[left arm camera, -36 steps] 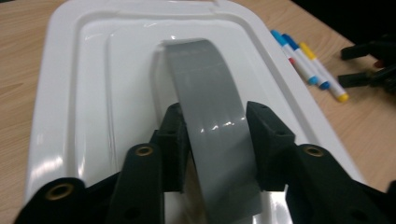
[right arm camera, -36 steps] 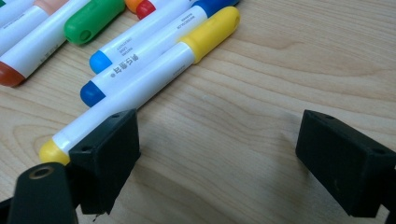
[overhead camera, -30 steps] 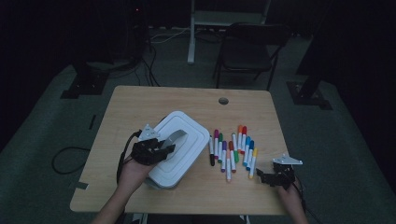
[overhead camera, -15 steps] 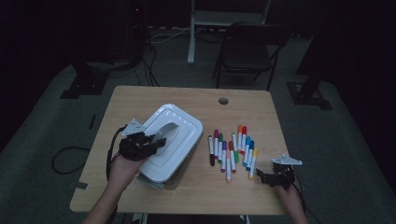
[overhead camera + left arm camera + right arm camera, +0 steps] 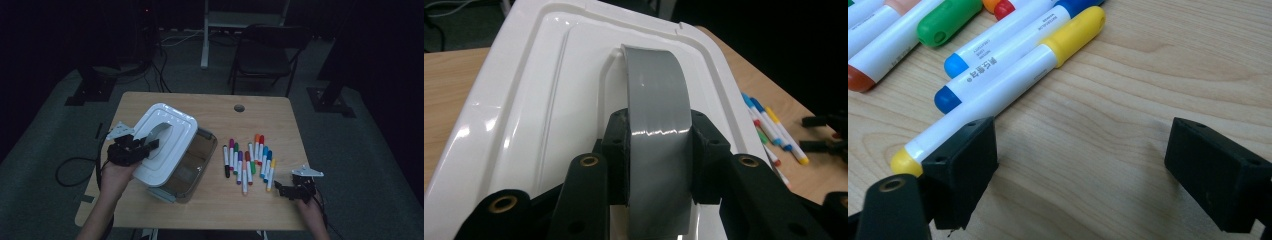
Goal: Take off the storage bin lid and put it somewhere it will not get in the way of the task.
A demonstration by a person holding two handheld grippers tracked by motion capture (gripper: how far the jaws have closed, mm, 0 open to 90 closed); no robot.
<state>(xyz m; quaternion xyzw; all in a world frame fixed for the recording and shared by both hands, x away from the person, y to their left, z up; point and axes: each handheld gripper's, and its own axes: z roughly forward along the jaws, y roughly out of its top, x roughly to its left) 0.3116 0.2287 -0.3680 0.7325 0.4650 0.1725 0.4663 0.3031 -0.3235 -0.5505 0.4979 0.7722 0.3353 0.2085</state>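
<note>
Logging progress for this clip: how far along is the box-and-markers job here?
Done: the white lid is off the clear box. In hand: the left gripper grips its grey handle. Left: the markers lie on the table; the right gripper rests open beside them.

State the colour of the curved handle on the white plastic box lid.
Grey: the curved handle shows best in the left gripper view, clamped by the left gripper.

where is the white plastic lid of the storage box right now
In the high view, the white plastic lid is at the table's left, tilted up over the clear plastic box, with the left gripper shut on its grey handle.
</note>
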